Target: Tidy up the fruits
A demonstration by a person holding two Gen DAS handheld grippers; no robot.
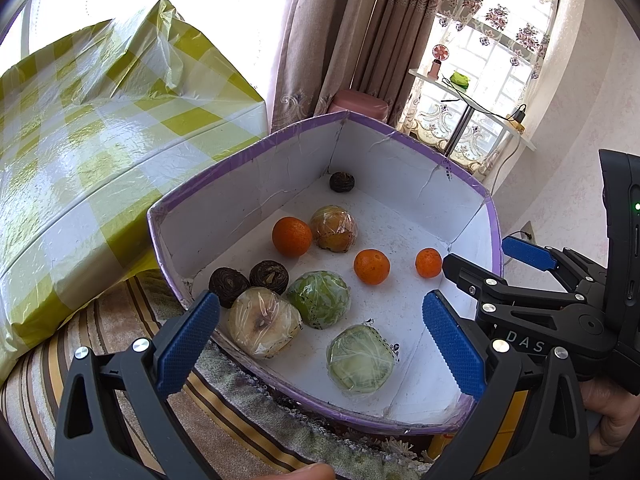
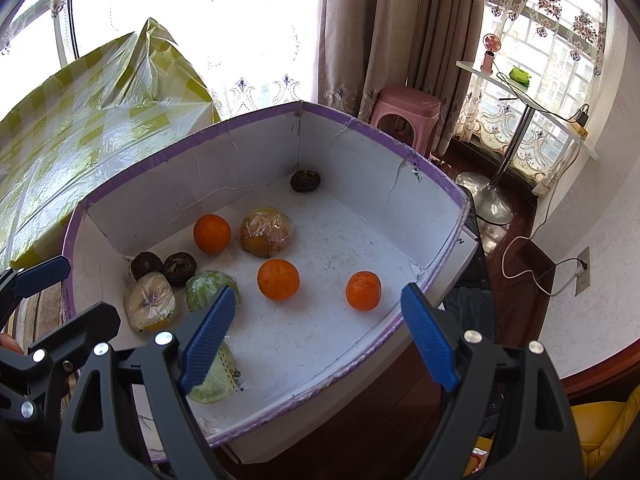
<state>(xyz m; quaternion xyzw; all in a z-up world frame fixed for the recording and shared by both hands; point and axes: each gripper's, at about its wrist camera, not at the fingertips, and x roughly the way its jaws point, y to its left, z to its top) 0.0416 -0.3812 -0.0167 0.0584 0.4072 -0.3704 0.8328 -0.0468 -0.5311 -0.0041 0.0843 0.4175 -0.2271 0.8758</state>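
Observation:
A white box with a purple rim (image 1: 256,152) (image 2: 168,148) holds the fruit. Three oranges (image 1: 291,236) (image 1: 371,266) (image 1: 428,263) lie in it, also in the right wrist view (image 2: 212,233) (image 2: 278,279) (image 2: 363,291). Several wrapped fruits lie there: brownish (image 1: 334,227), green (image 1: 319,299), pale (image 1: 264,322), light green (image 1: 361,359). Three dark round fruits (image 1: 342,182) (image 1: 229,286) (image 1: 269,277) lie there too. My left gripper (image 1: 320,344) is open and empty above the near rim. My right gripper (image 2: 316,336) is open and empty over the box's right side; it also shows in the left wrist view (image 1: 480,280).
A yellow-checked plastic-covered block (image 1: 100,140) stands left of the box. A striped cloth (image 1: 120,344) lies under the box. A pink stool (image 2: 404,114) and a small side table (image 2: 520,92) stand by the curtains. A cable (image 2: 532,264) runs to a wall socket.

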